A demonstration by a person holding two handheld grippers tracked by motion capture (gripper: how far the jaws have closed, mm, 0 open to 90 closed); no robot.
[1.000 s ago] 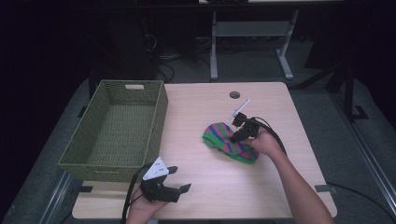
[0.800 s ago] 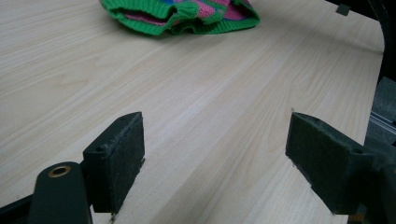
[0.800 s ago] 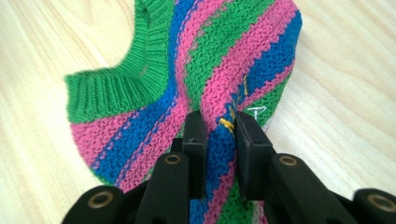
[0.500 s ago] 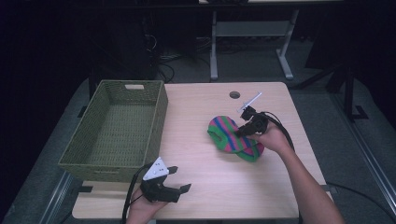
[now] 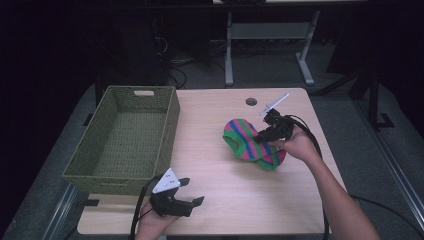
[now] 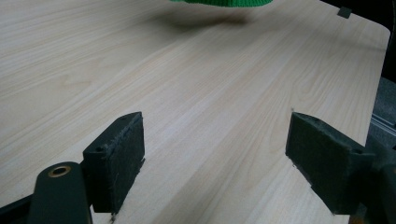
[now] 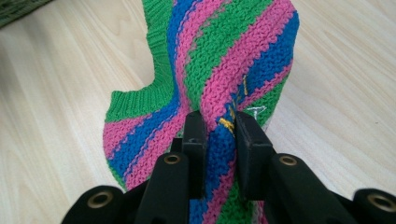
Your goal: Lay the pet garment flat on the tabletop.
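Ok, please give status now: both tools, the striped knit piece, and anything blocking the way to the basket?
Right tool shut on striped knit piece. Left tool open, nothing between. Tabletop bare up to the basket.

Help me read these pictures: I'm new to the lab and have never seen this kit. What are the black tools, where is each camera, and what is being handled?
No robot arm here: a person holds a two-jaw hand tool in each hand. The high view looks down on a pale wooden table. The other two cameras ride on the tools and look along their jaws.

On the table stands a green woven basket, at the left. The right gripper is shut on a striped knitted sock, pink, blue and green; its jaws pinch a fold of the fabric. In the high view the sock hangs from that grip near the table's right side.

The left gripper rests near the front edge, jaws wide open with nothing between them.
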